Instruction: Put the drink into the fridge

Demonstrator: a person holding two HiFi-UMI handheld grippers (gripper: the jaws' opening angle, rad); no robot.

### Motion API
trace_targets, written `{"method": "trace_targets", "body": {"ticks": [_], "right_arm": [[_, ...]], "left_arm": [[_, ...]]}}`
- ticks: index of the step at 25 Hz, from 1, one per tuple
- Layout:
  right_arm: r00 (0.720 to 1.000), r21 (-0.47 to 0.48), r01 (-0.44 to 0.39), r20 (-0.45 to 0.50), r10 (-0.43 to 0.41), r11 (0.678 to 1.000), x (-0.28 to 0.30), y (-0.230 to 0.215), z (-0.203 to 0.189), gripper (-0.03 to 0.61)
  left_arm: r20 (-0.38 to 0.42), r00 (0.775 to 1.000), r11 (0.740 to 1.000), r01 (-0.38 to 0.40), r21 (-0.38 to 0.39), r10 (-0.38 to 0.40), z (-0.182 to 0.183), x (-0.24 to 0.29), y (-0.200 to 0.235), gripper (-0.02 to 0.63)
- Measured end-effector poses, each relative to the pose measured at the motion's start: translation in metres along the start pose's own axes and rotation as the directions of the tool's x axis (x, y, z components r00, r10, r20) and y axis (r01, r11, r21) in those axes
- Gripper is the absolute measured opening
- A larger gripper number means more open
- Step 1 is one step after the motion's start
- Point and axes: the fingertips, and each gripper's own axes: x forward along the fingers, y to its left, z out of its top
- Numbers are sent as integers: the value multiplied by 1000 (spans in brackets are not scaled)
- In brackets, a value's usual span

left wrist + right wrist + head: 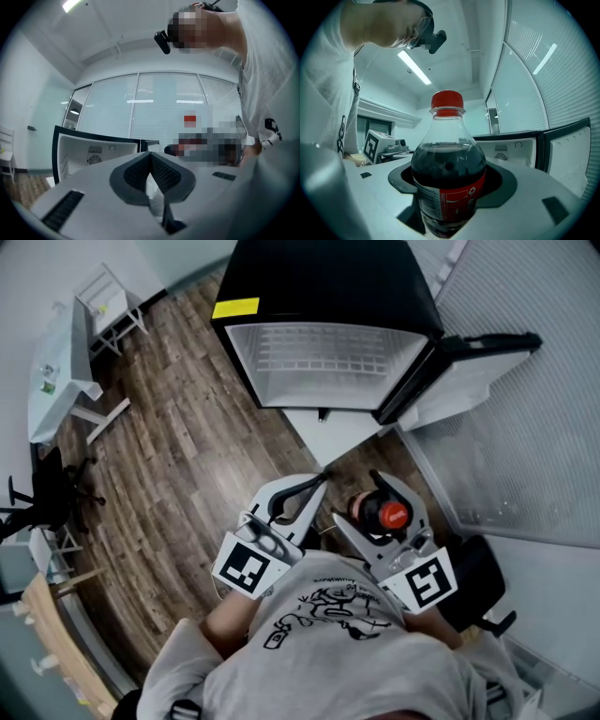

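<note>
Wooden floor (187, 456) leads to the open fridge (328, 362), far side. The right gripper (364, 501) jaws clamp the drink (392, 515); the left gripper (317, 486) jaws are together, empty. Carrying and placing seem left.

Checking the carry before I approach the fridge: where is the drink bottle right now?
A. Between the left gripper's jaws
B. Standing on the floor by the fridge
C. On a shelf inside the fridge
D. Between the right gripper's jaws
D: the red-capped bottle sits clamped between the jaws of the right gripper, while the left gripper has its jaws together with nothing between them.
</note>
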Motion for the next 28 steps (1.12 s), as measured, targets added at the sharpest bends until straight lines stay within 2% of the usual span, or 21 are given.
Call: {"method": "trace_targets", "body": {"ticks": [13, 21, 28], "right_arm": [[998, 6, 57, -24, -57, 998, 69, -21, -8, 327], [997, 17, 69, -23, -68, 997, 85, -29, -14, 327], [998, 17, 62, -14, -62, 998, 86, -42, -17, 327]], "left_arm": [[-28, 998, 998, 52, -32, -53, -9, 8, 67, 2], [-38, 996, 996, 78, -50, -80, -14, 13, 83, 2], [-36, 995, 995, 89, -37, -91, -17, 27, 82, 2]]}}
